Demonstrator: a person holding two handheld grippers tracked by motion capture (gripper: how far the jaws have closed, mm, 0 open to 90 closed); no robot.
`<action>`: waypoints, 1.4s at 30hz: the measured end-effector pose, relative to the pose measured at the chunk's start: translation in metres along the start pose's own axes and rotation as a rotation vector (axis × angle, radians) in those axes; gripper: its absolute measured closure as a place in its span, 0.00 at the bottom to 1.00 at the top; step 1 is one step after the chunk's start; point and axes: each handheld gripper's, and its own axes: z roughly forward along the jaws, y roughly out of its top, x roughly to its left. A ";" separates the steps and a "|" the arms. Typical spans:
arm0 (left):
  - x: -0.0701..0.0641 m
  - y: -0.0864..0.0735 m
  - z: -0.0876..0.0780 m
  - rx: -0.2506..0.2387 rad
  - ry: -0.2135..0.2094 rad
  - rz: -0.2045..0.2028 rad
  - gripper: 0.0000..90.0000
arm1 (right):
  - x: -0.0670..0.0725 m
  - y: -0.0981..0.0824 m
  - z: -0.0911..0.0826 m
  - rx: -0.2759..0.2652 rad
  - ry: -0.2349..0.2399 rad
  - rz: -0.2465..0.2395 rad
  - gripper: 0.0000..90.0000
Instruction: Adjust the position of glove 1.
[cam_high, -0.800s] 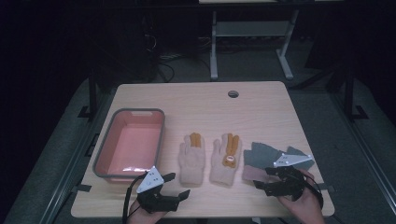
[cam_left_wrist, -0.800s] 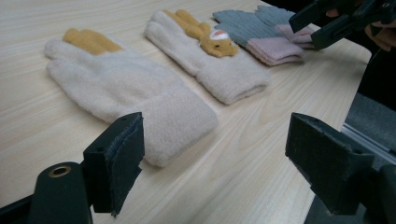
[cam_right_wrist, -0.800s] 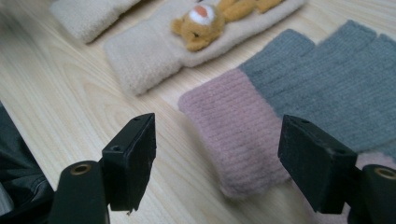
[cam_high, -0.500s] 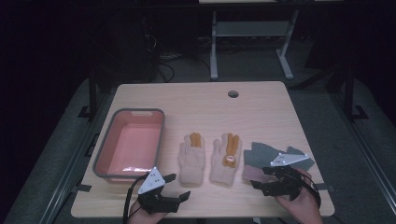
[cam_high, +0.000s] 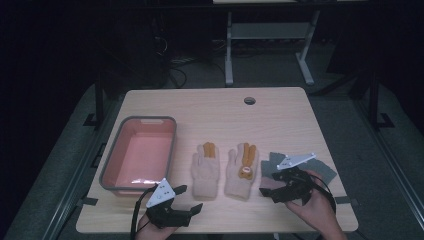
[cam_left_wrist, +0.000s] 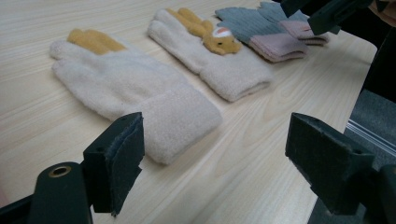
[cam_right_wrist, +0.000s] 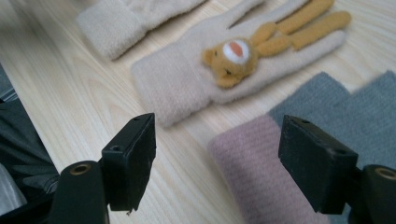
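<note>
The grey glove (cam_high: 320, 167), right of the bear glove (cam_high: 241, 172) on the bench (cam_high: 210, 107), now has the right hand-held gripper (cam_high: 265, 189) lower over its pink cuff, jaws open and empty; the left hand-held gripper (cam_high: 192, 200) remains open, so no grasp yet.

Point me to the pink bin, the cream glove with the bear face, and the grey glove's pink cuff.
pink bin (cam_high: 109, 167), high view, on its left grey rim.
bear glove (cam_right_wrist: 173, 88), right gripper view, on its cream cuff.
grey glove's pink cuff (cam_right_wrist: 261, 172), right gripper view, on the ribbed knit between the open jaws.
</note>
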 end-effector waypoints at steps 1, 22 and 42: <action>0.000 0.000 0.000 0.000 0.000 0.000 0.22 | 0.000 0.000 0.000 0.000 0.000 0.000 0.30; -0.001 0.001 -0.002 -0.001 -0.008 0.019 0.22 | 0.005 0.058 0.018 0.077 0.030 -0.079 0.31; -0.003 0.001 -0.001 -0.014 -0.017 0.006 0.22 | -0.009 0.077 0.064 0.213 -0.020 -0.097 0.39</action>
